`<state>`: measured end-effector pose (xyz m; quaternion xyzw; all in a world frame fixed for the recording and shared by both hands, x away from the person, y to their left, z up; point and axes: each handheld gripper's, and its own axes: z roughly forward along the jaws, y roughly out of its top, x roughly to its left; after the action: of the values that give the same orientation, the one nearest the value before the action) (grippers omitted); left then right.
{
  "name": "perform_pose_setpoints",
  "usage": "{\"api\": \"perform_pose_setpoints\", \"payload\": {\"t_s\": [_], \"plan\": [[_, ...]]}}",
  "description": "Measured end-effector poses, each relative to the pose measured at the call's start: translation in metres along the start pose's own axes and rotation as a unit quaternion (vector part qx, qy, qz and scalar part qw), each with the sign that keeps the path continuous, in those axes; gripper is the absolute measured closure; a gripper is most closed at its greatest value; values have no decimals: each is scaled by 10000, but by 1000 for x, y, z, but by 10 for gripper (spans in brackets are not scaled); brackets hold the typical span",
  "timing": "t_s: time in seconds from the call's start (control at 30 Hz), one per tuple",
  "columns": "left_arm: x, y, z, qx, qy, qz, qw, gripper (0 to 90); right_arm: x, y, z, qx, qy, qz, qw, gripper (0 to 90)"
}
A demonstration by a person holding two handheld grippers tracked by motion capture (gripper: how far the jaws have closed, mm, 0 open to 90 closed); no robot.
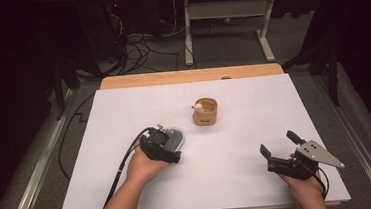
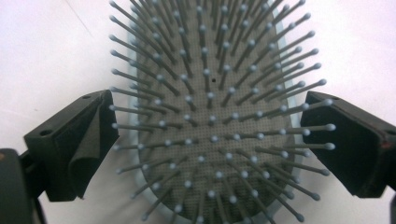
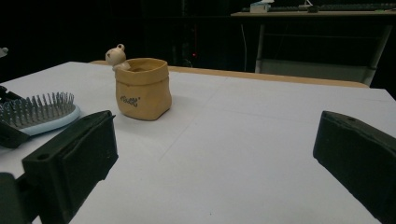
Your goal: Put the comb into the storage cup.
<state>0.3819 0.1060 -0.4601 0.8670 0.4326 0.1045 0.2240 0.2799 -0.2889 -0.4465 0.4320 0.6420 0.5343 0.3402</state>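
White tabletop [image 1: 239,180], dark room behind. Left gripper [image 2: 208,140] hangs wide open astride the hairbrush [image 2: 210,93] lying bristles-up left of centre; it grips nothing. Closing there could snag bristles and tip the brush. Right gripper [image 1: 277,150] hangs open, empty, by the near right corner.

Pale-blue hairbrush [image 2: 212,116] with grey bristles; tan pot [image 1: 204,112].

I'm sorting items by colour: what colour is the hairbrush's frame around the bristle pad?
Pale blue, around a grey pad; the hairbrush shows it best in the left gripper view.
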Motion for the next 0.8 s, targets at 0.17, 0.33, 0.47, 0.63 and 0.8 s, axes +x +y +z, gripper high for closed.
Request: {"api": "perform_pose_setpoints", "payload": {"t_s": [0.17, 0.33, 0.47, 0.63, 0.8], "plan": [[2, 1, 1, 24, -102, -41, 9999, 77, 0, 0, 0, 8, 4, 4, 10000, 4], [3, 3, 1, 90, -160, -59, 9998, 89, 1, 0, 0, 10, 4, -1, 10000, 4], [4, 6, 1, 178, -176, -192, 9995, 114, 1, 0, 0, 10, 1, -7, 10000, 4], [5, 9, 0, 229, -165, -261, 9993, 148, 0, 0, 0, 10, -10, -3, 10000, 5], [4, 11, 2, 300, -125, -305, 9990, 142, 0, 0, 0, 7, -11, -14, 10000, 5]]}}
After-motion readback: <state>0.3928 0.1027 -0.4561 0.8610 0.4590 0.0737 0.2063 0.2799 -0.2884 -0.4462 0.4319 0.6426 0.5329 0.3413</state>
